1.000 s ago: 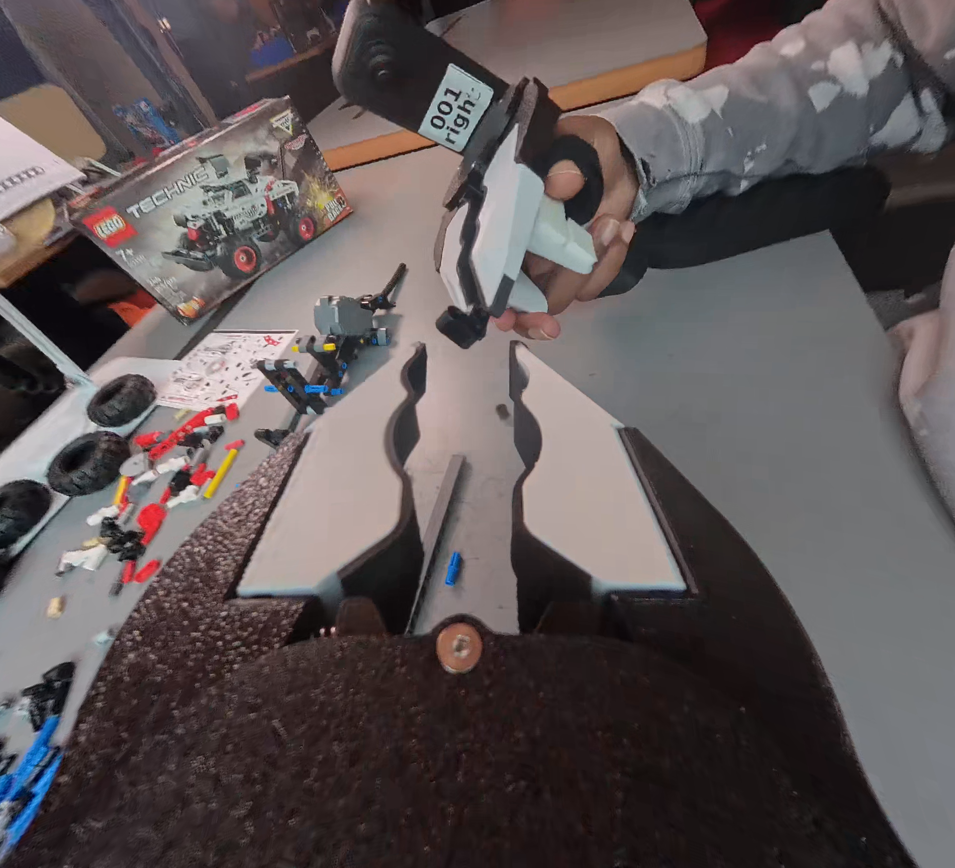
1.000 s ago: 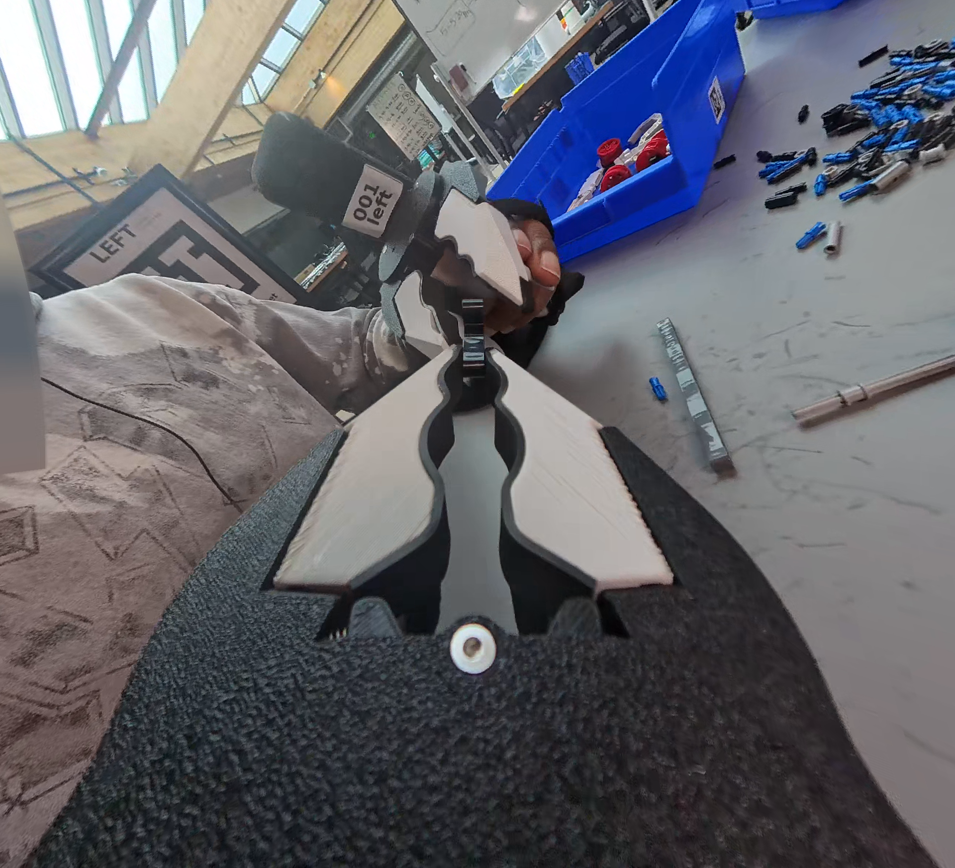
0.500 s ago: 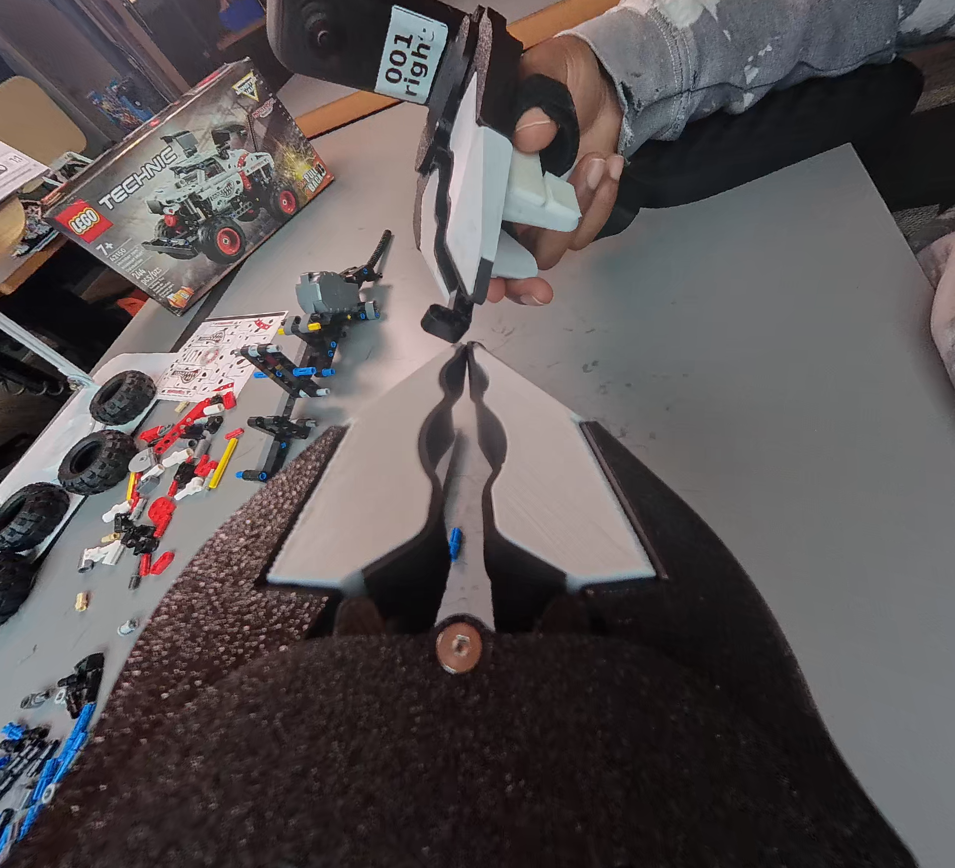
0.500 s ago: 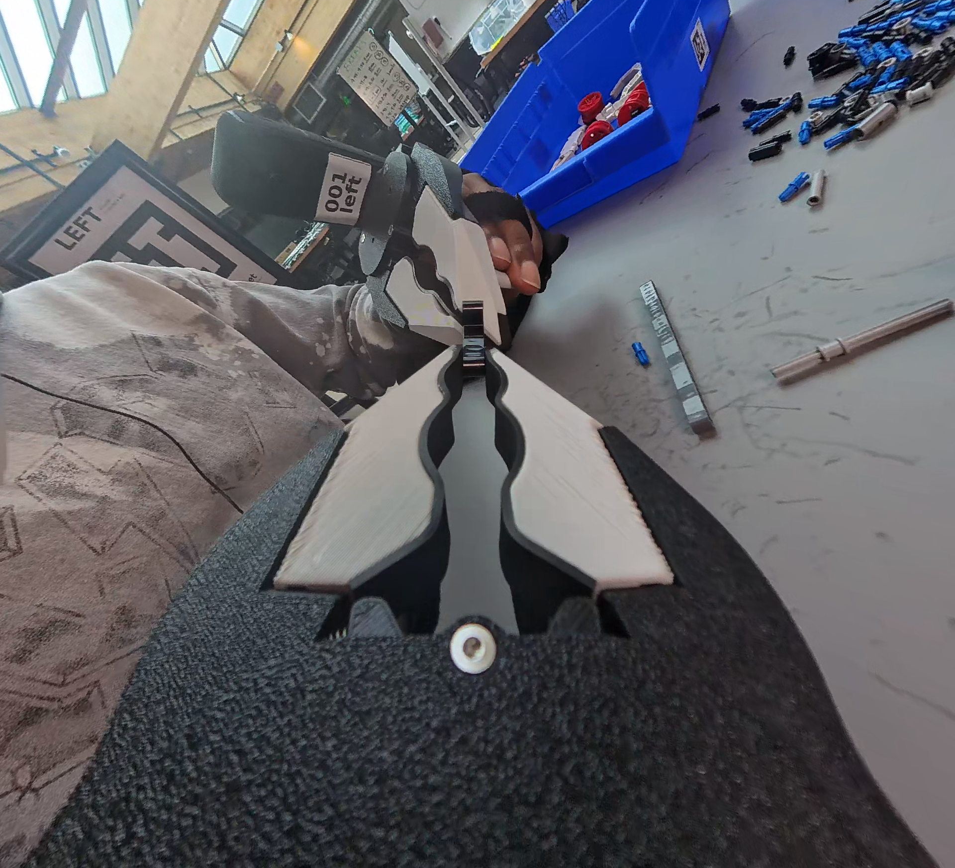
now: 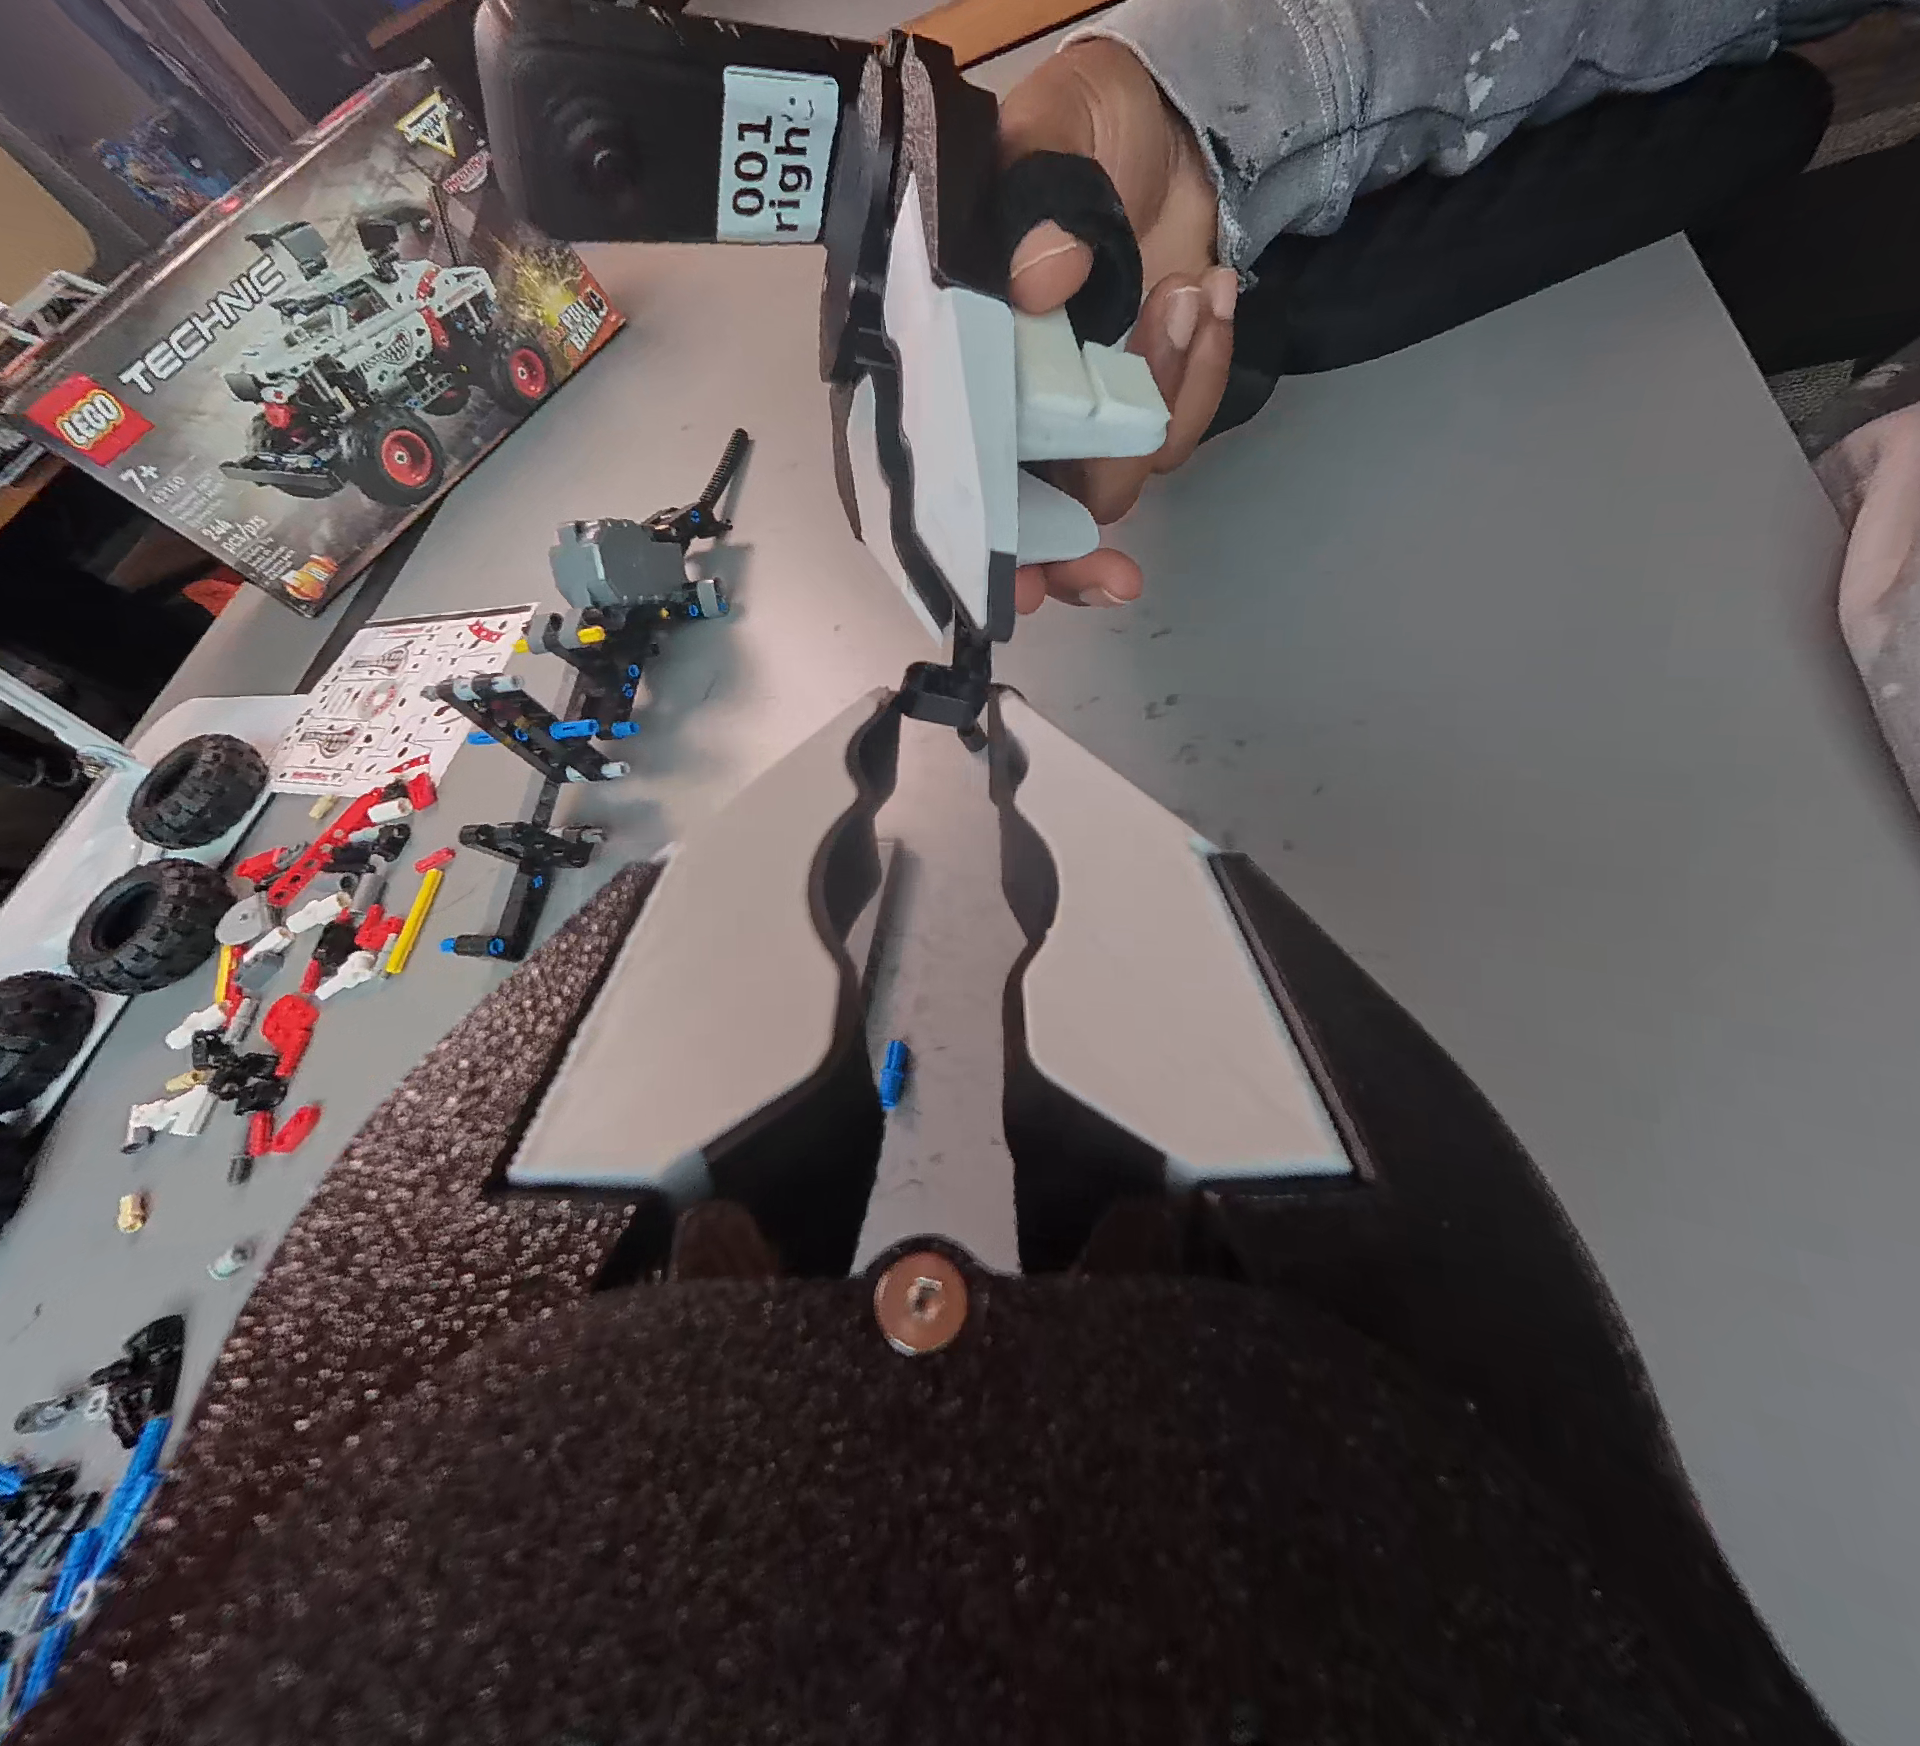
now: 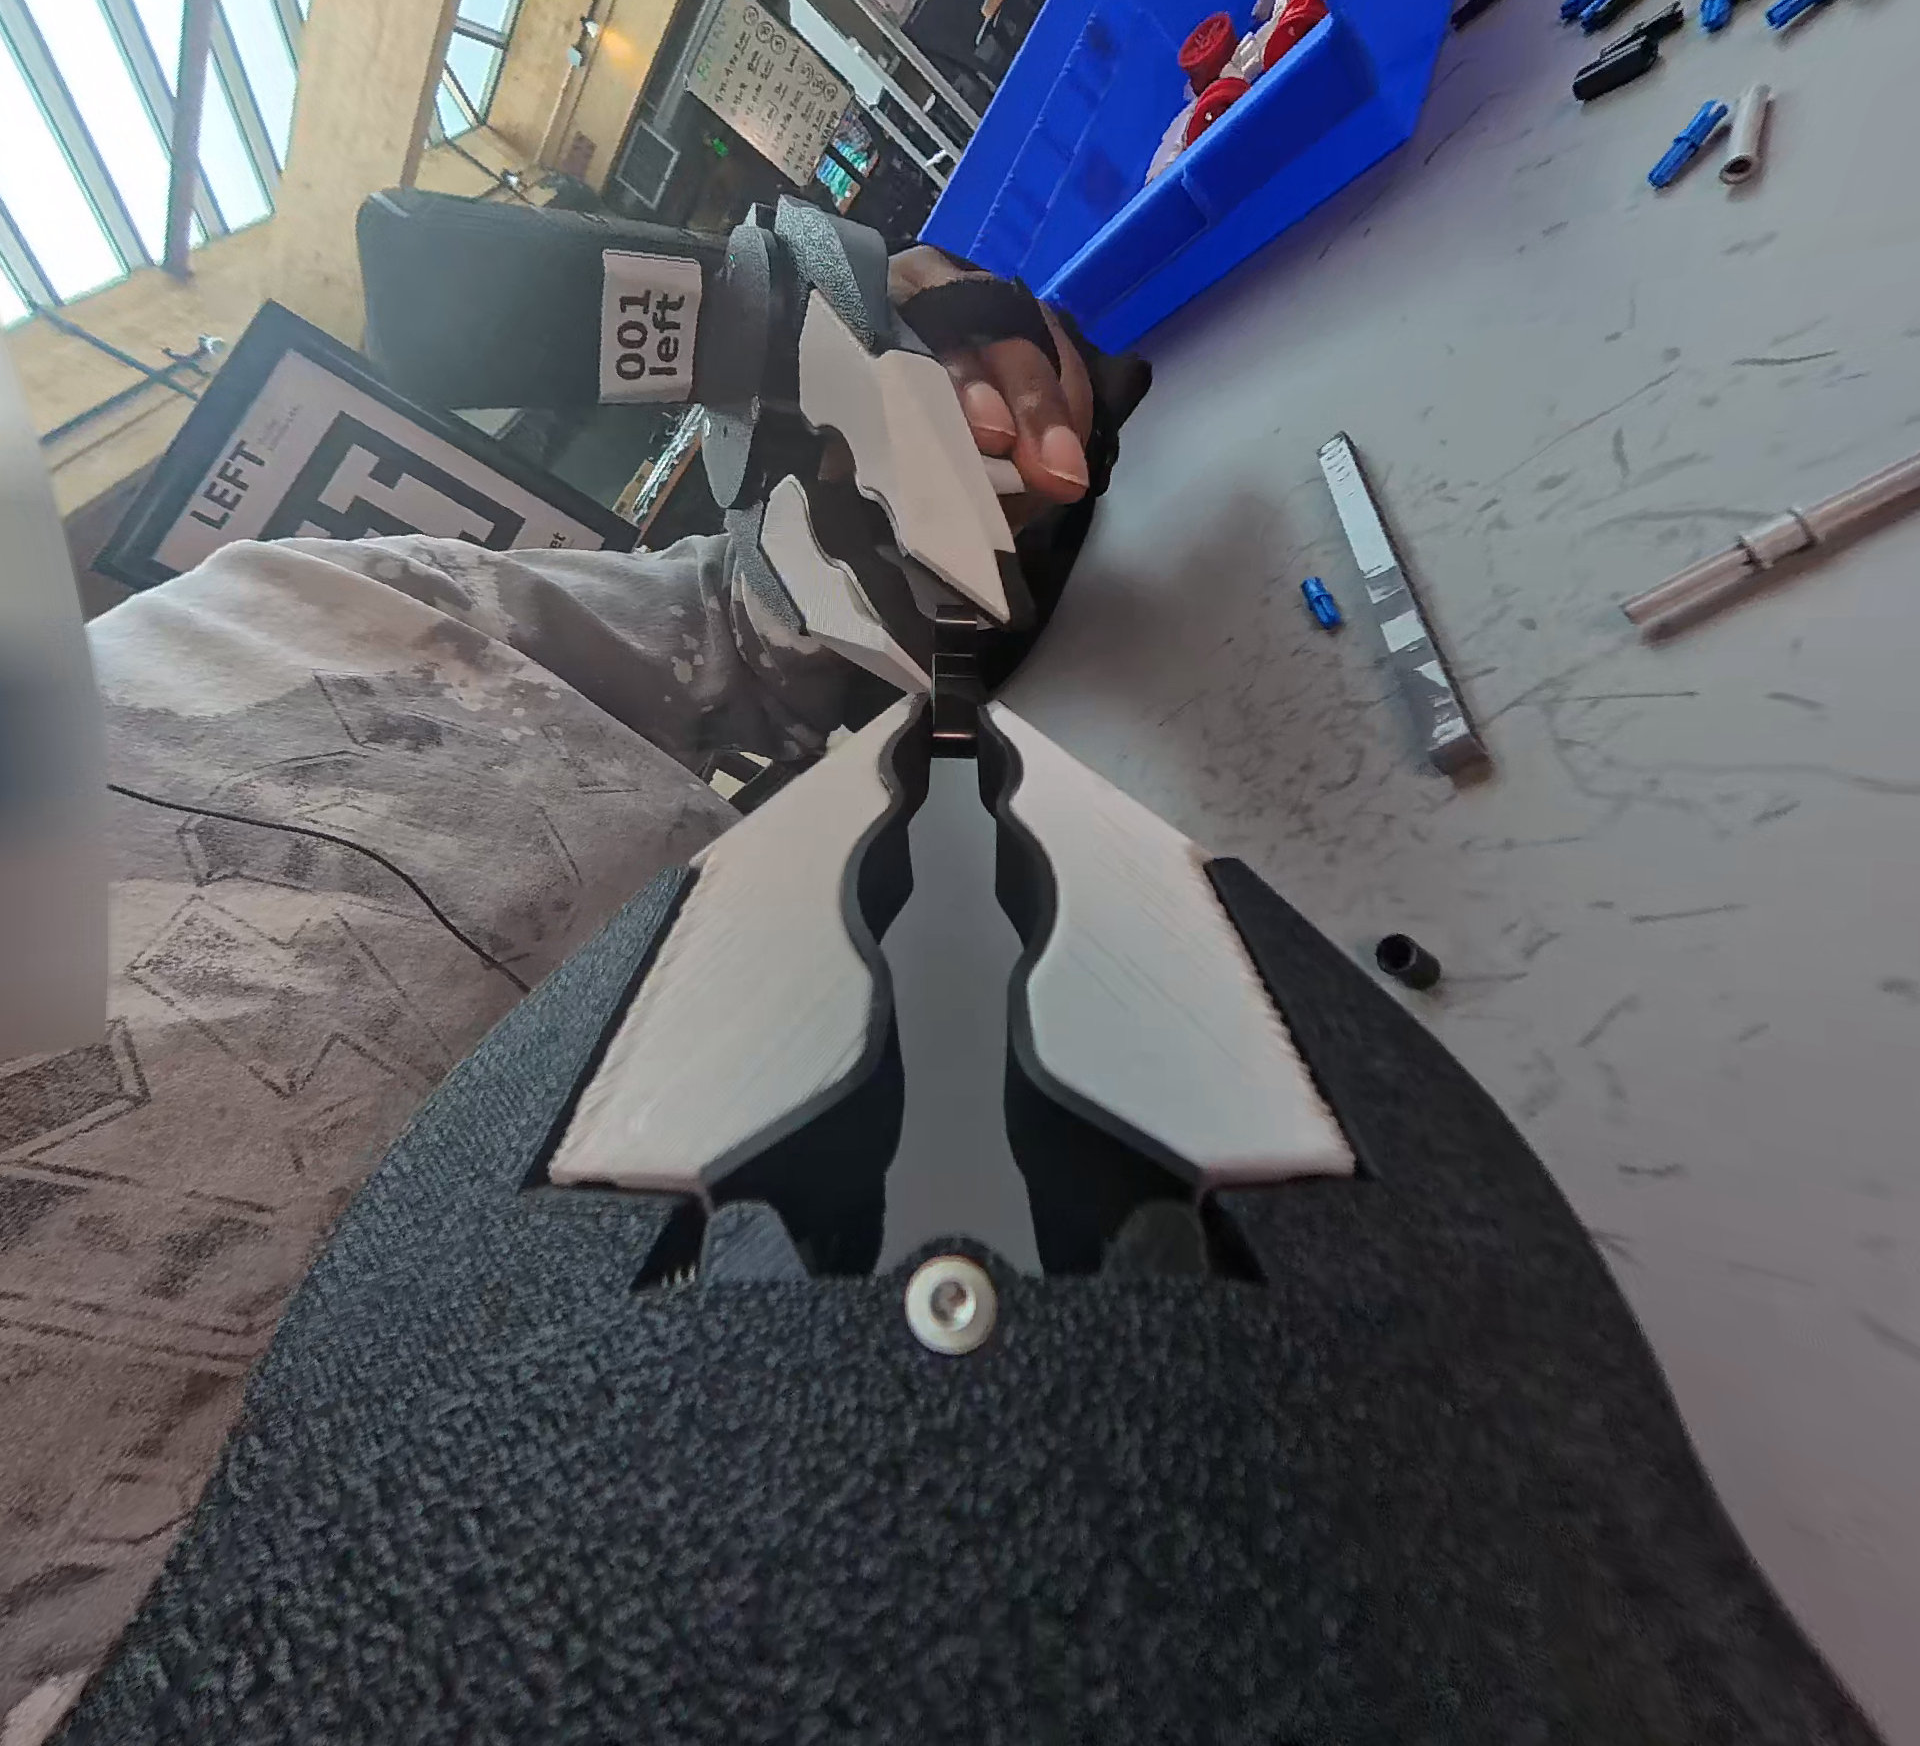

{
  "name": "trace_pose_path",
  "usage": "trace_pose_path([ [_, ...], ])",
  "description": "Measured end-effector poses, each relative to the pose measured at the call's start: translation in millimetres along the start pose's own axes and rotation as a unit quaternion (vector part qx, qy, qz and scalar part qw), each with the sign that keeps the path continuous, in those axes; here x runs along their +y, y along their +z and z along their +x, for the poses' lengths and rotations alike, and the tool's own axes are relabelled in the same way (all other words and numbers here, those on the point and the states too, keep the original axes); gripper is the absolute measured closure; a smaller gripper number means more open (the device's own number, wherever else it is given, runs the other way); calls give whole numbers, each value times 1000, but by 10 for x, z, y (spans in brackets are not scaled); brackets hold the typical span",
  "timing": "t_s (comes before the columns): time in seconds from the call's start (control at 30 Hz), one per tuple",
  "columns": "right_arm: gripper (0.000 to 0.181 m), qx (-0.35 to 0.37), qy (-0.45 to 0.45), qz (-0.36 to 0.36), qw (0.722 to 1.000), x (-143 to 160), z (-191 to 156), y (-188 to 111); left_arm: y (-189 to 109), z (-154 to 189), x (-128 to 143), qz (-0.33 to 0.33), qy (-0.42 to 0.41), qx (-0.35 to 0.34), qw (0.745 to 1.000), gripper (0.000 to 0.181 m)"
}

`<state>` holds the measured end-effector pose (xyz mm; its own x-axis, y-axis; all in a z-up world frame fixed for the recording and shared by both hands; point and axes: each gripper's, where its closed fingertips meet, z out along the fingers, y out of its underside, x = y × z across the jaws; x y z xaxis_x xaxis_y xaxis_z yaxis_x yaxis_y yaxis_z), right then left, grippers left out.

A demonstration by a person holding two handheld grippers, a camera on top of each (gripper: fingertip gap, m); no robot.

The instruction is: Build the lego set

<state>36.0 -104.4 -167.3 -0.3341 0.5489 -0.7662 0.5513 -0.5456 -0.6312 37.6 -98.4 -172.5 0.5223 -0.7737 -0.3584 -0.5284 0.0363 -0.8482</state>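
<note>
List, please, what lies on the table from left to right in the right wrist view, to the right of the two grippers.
Small blue pin → flat grey bar → small black ring → long grey rod.

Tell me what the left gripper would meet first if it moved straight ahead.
Probably the small black piece already between its fingertips, then the right gripper holding that piece, though depth is unclear.
</note>
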Motion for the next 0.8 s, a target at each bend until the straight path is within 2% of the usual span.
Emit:
trace_pose_path([
  [0.03,173,10,-10,-1,1000,-2,24,-2,7,-1,26,-6,-10,5,1000,161],
  [0.13,168,90,-99,-41,990,73,194,-47,1,50,202,-50,-58,50,996,161],
  [0.27,162,190,-265,-165,931,363,397,-111,-136,257,604,-147,-109,146,972,162],
  [0.37,162,226,-347,-235,879,504,486,-14,-140,376,763,-182,-112,176,961,162],
  [0.5,162,238,-382,-280,848,522,543,121,-95,405,768,-186,-112,180,959,162],
  [0.57,162,236,-387,-301,839,527,573,157,-78,408,761,-182,-110,179,961,161],
  [0.8,176,219,-367,-321,845,588,541,151,-2,397,734,-173,-110,163,965,161],
])
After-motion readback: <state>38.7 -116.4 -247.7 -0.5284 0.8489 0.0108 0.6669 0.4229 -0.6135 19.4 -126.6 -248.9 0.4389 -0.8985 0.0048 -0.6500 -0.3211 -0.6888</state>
